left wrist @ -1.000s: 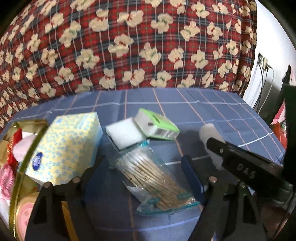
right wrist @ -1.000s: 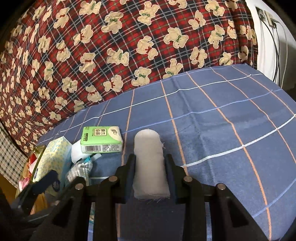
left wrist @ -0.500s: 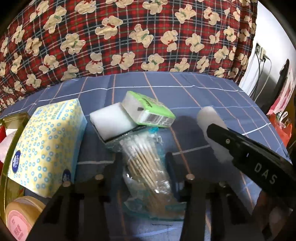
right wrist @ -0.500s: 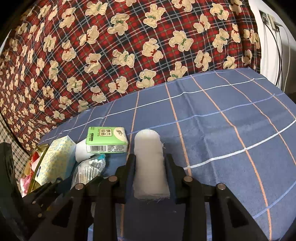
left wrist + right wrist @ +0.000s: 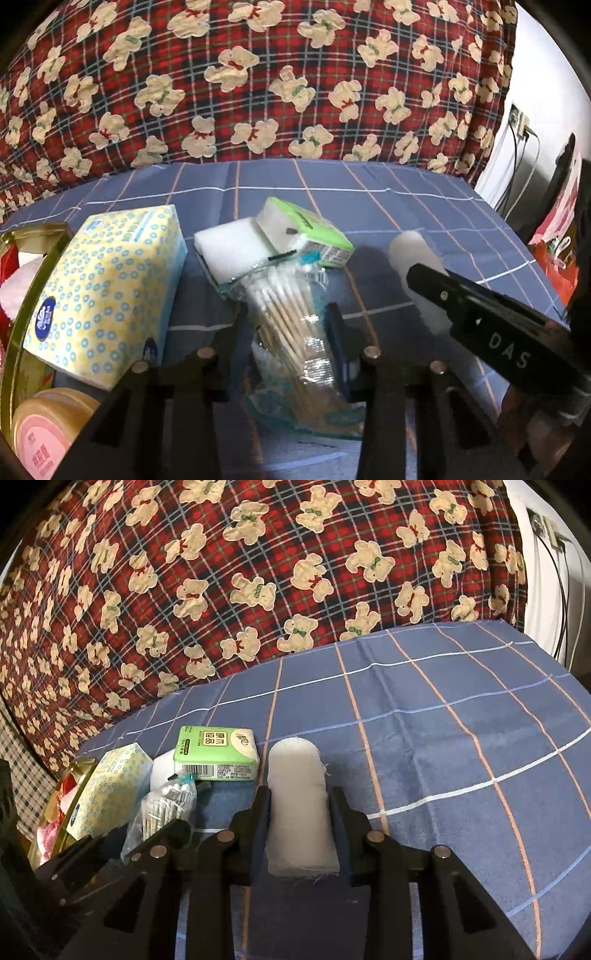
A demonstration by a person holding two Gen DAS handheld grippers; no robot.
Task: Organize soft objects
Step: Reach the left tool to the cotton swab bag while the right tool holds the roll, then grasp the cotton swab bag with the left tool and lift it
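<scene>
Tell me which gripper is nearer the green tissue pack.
Left. The left gripper, its fingers closed on the cotton swab bag, sits just short of the green tissue pack. The right gripper holds the white cloth roll off to the pack's side.

The left gripper is black plastic. Each of its two fingers has round silver screws on top, and one finger has a blue pad on its inner side. The right gripper looks the same: black, blocky arms with shiny round screws in a row. From the left wrist view, its side shows white letters, "DAS", and one small screw.
</scene>
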